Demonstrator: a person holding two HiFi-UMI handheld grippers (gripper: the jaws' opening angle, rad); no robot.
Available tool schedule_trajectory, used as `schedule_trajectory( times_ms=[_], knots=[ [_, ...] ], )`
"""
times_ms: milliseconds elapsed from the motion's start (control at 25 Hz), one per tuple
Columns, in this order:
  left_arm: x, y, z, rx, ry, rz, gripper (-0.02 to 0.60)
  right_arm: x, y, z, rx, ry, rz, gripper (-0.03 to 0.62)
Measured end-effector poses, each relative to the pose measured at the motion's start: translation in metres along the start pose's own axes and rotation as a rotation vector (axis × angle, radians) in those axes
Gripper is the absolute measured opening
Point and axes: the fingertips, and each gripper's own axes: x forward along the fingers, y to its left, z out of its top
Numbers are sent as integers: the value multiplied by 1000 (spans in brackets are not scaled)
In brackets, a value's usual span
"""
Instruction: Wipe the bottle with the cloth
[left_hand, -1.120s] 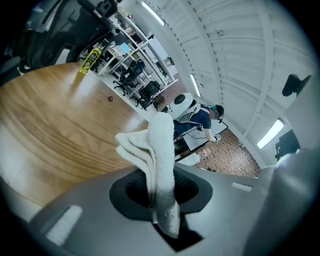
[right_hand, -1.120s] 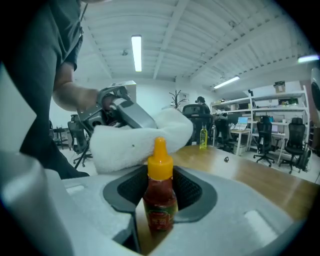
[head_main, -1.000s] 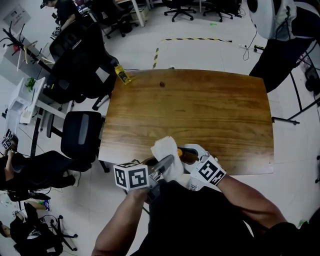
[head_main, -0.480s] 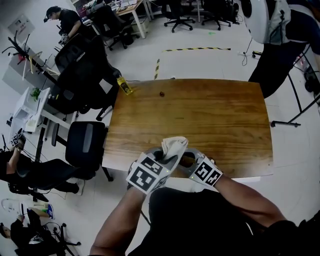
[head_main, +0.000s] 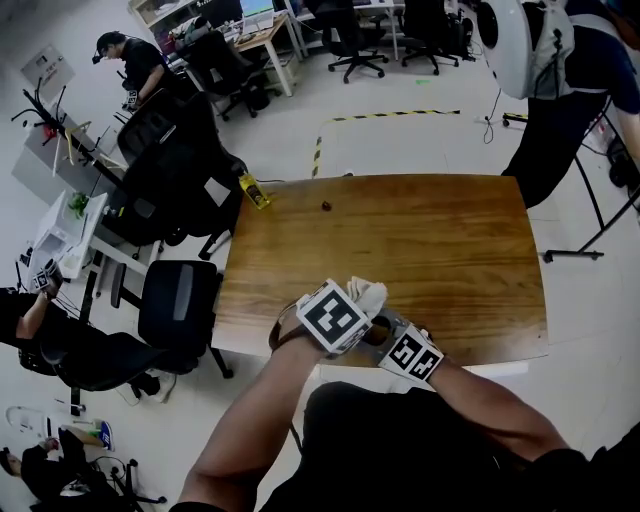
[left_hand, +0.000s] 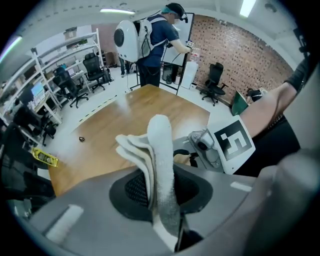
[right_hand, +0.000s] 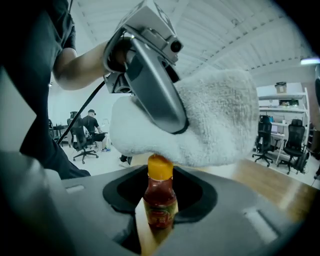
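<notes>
Both grippers are loaded: my right gripper (right_hand: 158, 226) clamps the small, probably light and slick bottle (right_hand: 160, 197) at its label; left gripper (left_hand: 162, 210) pinches the soft, limp cloth (left_hand: 158, 150)

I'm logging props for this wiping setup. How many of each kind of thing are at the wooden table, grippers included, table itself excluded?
Red sauce bottle with yellow cap: 1
White terry cloth: 1
Two-jaw grippers, left gripper and right gripper: 2
Small dark object on the wooden table: 1
Total: 5
</notes>
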Motion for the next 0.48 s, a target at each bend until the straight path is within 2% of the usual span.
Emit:
schedule_trajectory(
  times_ms=[120, 240, 400, 480],
  knots=[
    [1, 1, 15, -80, -100, -43, 98, -5, 0, -4, -2, 2, 2, 137],
    [1, 14, 18, -147, -157, 1, 98, -14, -5, -9, -3, -5, -1, 137],
    [-1, 30, -15, -206, -152, 49, 97, -10, -4, -6, 5, -15, -10, 137],
    [-5, 33, -30, -265, -194, 53, 97, -6, -3, -5, 3, -16, -8, 137]
  ],
)
